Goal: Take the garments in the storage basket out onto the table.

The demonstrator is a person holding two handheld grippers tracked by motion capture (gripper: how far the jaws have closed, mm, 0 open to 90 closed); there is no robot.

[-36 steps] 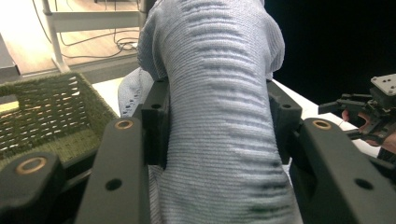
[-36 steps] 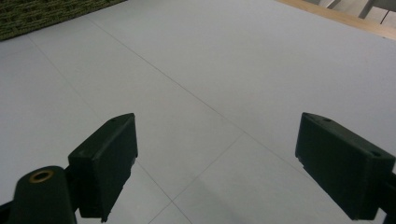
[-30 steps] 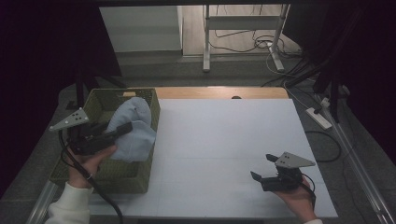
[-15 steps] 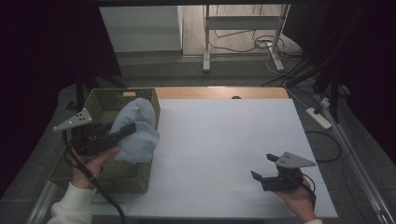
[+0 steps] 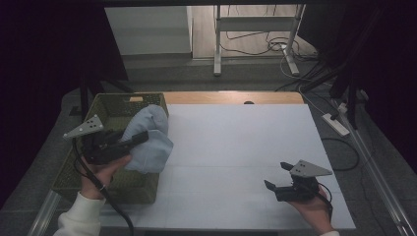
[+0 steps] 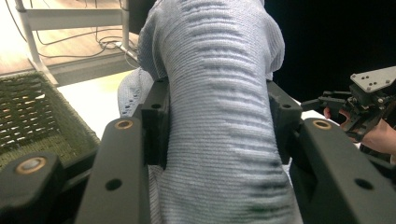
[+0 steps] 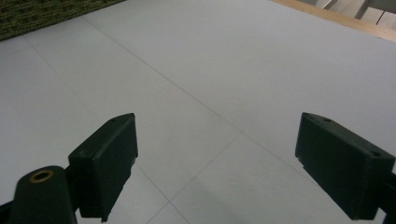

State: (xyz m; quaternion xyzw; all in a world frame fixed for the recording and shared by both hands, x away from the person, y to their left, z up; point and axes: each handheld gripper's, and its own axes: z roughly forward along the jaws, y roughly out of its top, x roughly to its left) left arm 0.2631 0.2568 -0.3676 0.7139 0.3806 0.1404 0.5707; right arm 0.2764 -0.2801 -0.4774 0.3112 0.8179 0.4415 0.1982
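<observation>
The grey knitted cloth (image 6: 219, 116) was clamped in the left gripper (image 5: 140, 138), lifted clear of the basket (image 5: 78, 172) at the left; the right gripper (image 5: 276, 175) was held wide open, empty.

- The basket (image 5: 110, 147) sits at the counter's (image 5: 236, 162) left edge.
- The cloth (image 5: 150, 140) hangs over the basket's right rim, in the left claw (image 5: 140, 138).
- The right claw (image 5: 276, 176) sits near the counter's front right corner.
</observation>
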